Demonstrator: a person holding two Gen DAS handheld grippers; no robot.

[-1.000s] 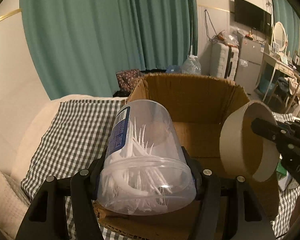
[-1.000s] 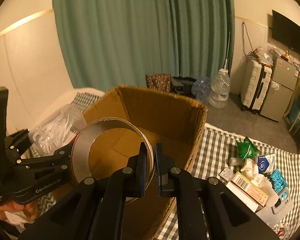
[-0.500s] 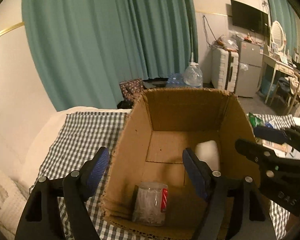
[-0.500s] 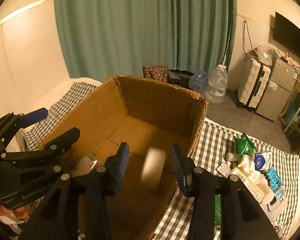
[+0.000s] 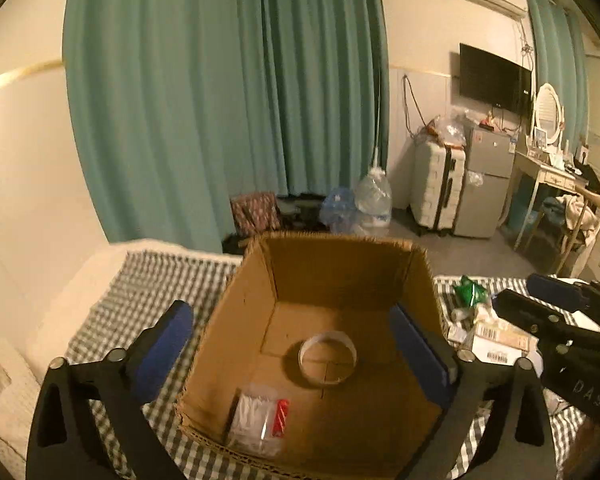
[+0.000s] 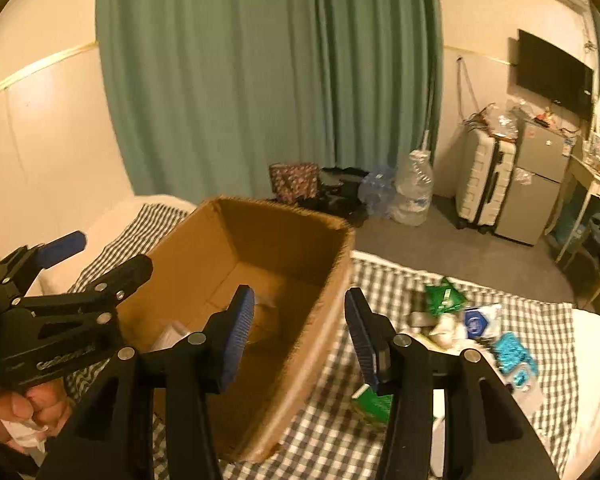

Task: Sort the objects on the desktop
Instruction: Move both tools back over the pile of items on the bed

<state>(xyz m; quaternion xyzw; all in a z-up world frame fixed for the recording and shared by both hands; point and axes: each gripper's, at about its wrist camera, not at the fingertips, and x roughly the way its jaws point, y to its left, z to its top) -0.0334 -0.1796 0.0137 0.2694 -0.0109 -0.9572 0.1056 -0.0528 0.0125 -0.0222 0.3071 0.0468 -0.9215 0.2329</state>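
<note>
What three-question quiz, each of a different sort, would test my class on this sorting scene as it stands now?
1. True or false: the tape roll lies inside the cardboard box.
2. Which holds something? A left gripper B right gripper C neither
3. Fill in: the clear tub of white picks lies at the box's ___ edge, as the left wrist camera sees it.

Key: 1 true; 2 C; 3 near.

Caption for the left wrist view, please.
Open left gripper above a cardboard box holding a tape roll and a clear floss-pick jar.
</note>
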